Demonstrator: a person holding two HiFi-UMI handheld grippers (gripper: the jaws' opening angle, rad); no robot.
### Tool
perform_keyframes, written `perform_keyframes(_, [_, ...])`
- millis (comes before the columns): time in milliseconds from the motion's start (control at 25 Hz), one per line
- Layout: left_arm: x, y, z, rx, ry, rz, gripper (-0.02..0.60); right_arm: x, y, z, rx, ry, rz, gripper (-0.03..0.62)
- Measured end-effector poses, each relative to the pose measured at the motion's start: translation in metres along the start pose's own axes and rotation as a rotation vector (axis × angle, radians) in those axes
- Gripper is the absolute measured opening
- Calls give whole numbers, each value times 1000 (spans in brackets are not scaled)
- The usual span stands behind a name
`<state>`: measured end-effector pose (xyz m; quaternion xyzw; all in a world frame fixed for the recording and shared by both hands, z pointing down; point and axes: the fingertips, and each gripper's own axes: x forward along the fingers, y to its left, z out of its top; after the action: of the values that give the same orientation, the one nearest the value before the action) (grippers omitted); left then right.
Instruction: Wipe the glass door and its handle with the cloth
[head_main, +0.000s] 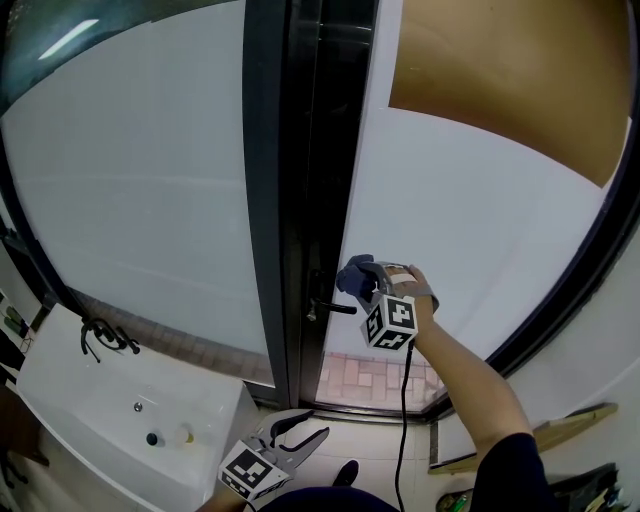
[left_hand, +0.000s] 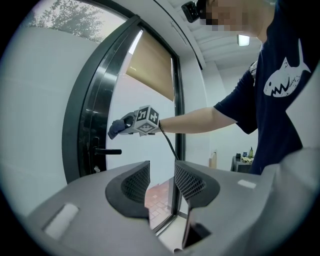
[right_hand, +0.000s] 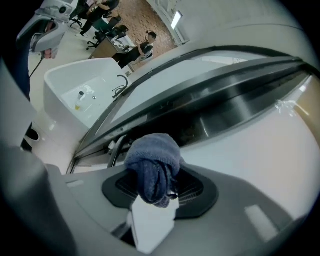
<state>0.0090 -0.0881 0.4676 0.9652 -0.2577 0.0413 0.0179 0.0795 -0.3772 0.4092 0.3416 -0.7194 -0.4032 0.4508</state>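
Now R gripper (head_main: 362, 283) clamps cloth (head_main: 352, 274) just above door handle (head_main: 335, 308); L gripper (head_main: 315, 425) jaws apart, empty.

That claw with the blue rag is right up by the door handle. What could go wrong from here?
The cloth is a bunched wad in the right claw, so it might snag on the handle and pull free. The cable hanging below could also catch the handle. Hard claw edges may knock the glass door.
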Motion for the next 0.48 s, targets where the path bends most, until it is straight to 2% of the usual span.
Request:
perform_keyframes(200, [-9,8,-1,-14,-5,41,150,23,-8,52,-19,-75,-6,173])
perform_keyframes(480, [-14,16,-8,-24,1,77,150,50,-10,67,-10,-75,-14,173])
